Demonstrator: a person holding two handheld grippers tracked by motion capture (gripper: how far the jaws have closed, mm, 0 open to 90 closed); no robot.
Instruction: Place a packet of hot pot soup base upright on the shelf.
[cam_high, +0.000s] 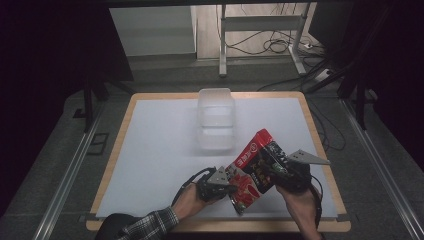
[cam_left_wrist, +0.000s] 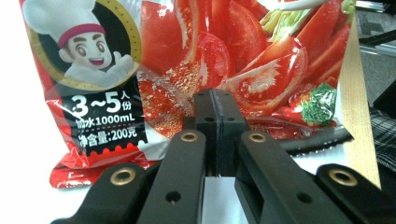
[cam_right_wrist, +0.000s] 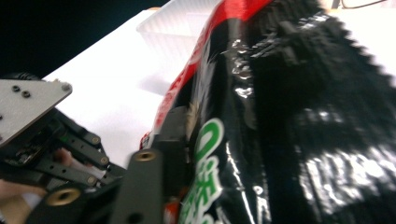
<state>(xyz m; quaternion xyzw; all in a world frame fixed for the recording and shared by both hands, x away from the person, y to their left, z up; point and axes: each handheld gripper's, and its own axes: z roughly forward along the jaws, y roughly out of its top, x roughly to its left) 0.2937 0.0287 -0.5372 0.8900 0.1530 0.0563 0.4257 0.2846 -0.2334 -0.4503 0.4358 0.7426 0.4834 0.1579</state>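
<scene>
A red packet (cam_high: 245, 192) with tomato pictures and a cartoon chef (cam_left_wrist: 261, 70) stands tilted near the table's front edge. My left gripper (cam_high: 229, 189) (cam_left_wrist: 215, 100) is shut, its tips against the packet's face; I cannot tell whether they pinch the film. A black packet with green lettering (cam_high: 267, 162) (cam_right_wrist: 299, 121) overlaps the red one's upper part. My right gripper (cam_high: 274, 169) (cam_right_wrist: 187, 128) is shut on this black packet. One of its jaws presses the near face and the other is hidden behind it.
A clear plastic container (cam_high: 216, 120) sits on the white mat (cam_high: 160, 145) at the back middle. The wooden table edge (cam_high: 320, 150) runs just right of my right hand. Beyond the table are a desk frame and floor cables (cam_high: 272, 45).
</scene>
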